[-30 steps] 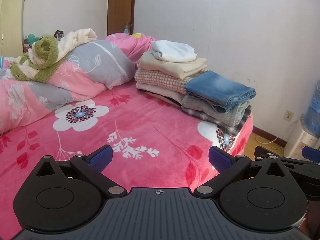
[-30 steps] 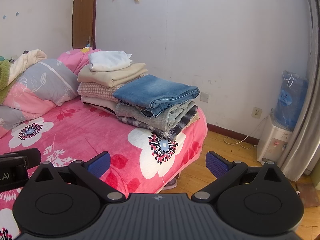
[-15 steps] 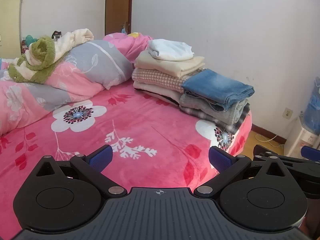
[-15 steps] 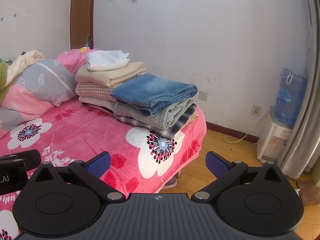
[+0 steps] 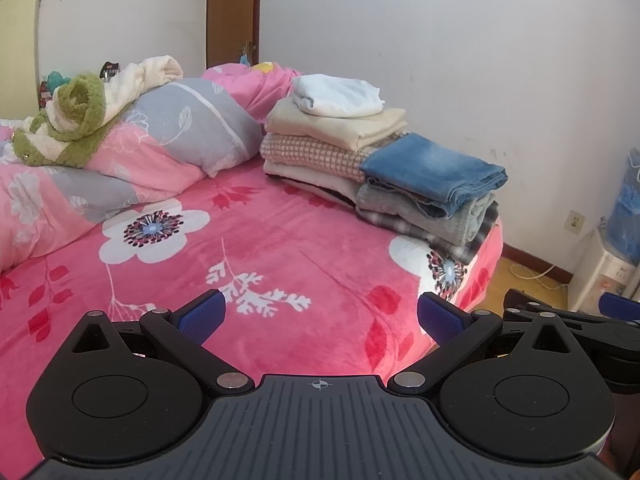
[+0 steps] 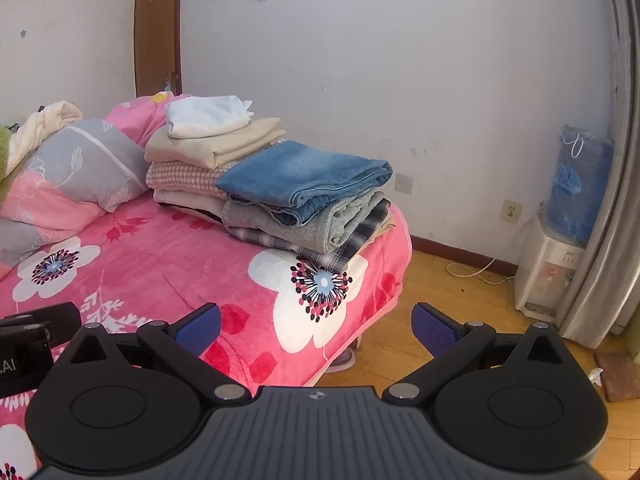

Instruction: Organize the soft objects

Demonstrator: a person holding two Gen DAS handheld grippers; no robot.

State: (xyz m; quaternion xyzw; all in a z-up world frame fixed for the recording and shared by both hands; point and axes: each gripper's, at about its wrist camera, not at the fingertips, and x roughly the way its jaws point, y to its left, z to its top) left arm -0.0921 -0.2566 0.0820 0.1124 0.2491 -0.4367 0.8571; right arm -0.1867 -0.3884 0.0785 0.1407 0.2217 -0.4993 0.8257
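Two stacks of folded clothes rest on the far corner of the pink flowered bed (image 5: 280, 248). The near stack has folded blue jeans (image 5: 434, 168) (image 6: 304, 174) on top of grey and plaid pieces. The far stack carries a white garment (image 5: 336, 95) (image 6: 208, 115) over beige and checked ones. A green and cream rolled towel (image 5: 76, 120) lies on the pillows (image 5: 176, 136) at left. My left gripper (image 5: 320, 314) is open above the bedspread, holding nothing. My right gripper (image 6: 316, 326) is open over the bed's corner, also without a load.
A white wall runs behind the bed, with a brown door (image 5: 234, 12) at the back. On the wooden floor (image 6: 460, 300) at right stand a water dispenser (image 6: 548, 272) with a blue bottle and a grey curtain (image 6: 612, 200). A slipper (image 6: 342, 360) peeks out beneath the bed.
Both grippers have drifted slightly back and right from the bed, so the clothes stacks sit a little further left in view. Both stay open.
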